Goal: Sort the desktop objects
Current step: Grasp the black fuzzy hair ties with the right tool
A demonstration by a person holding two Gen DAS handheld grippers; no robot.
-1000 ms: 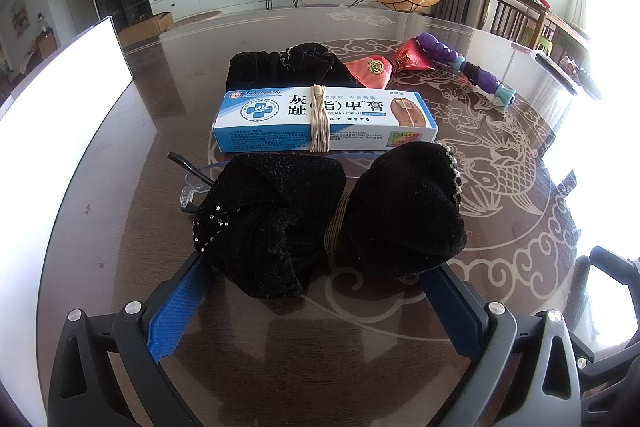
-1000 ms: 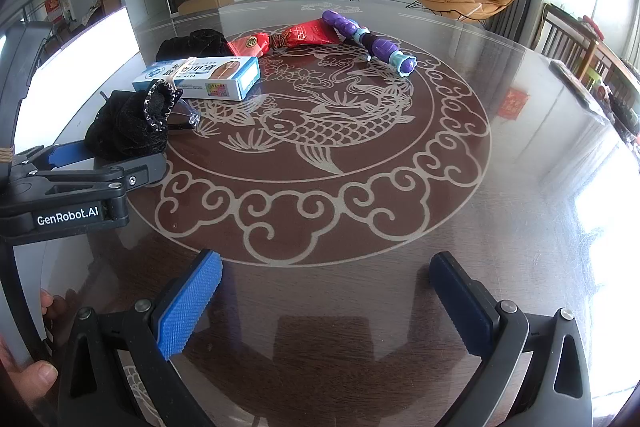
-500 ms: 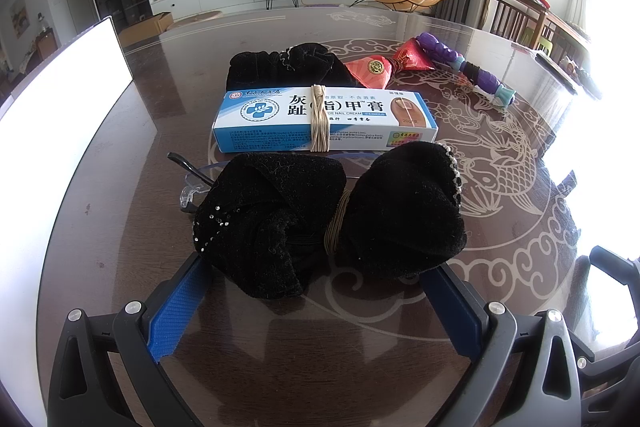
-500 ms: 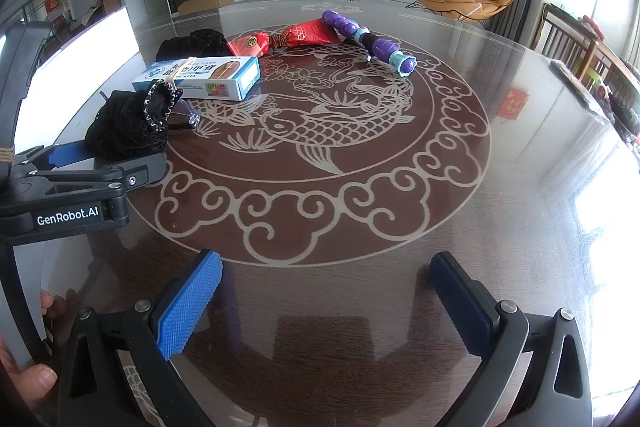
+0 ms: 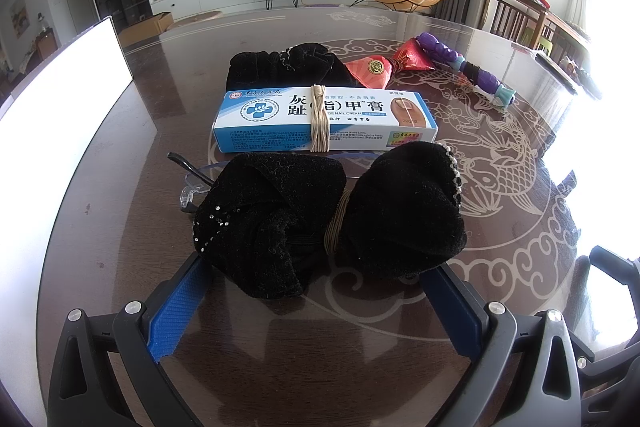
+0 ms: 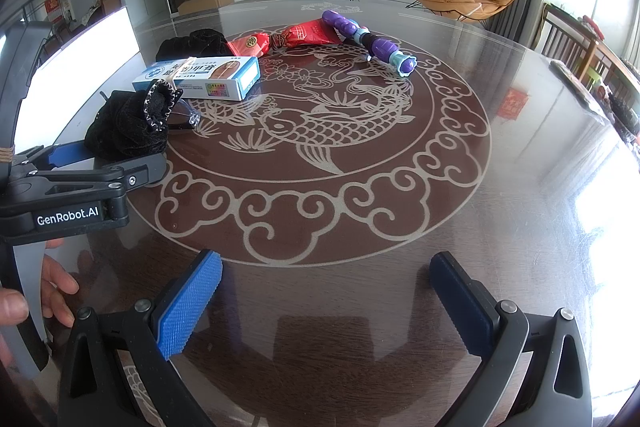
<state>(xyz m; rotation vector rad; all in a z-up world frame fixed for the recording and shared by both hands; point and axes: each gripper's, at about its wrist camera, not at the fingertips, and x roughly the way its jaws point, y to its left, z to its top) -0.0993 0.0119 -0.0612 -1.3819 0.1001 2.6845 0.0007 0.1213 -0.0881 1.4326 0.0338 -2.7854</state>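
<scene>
Left wrist view: the left gripper (image 5: 316,291), its jaws spread wide, frames a black bundle (image 5: 328,219) of fuzzy knit cloth lying on the table (image 5: 120,187). The blue ribbed pads (image 5: 176,315) stand at the bundle's two near corners; whether they touch it cannot be told. The bundle is cinched at the middle by a tan band (image 5: 335,223) into two rounded lobes; small sequins dot the left lobe and a beaded trim edges the right. Clear plastic glasses (image 5: 192,183) with a dark arm lie partly under its far side. Just behind lies a long blue-and-white carton (image 5: 324,123), printed "NAIL CREAM" and wrapped with tan bands. Beyond it sit a second black cloth (image 5: 288,71), gathered and velvety, a glossy red packet (image 5: 384,71) pinched at the middle, and a purple toy (image 5: 468,71), knobbly, with teal collars. The tabletop is dark polished wood under glass, inlaid with a pale fish and cloud scrolls.

Right wrist view: the right gripper (image 6: 326,301), its jaws likewise released and holding nothing, hangs over bare tabletop near the scroll border, well apart from the objects. The left gripper, marked "GenRobot.AI", appears at the left edge beside the bundle, with a hand (image 6: 24,291) below it.
</scene>
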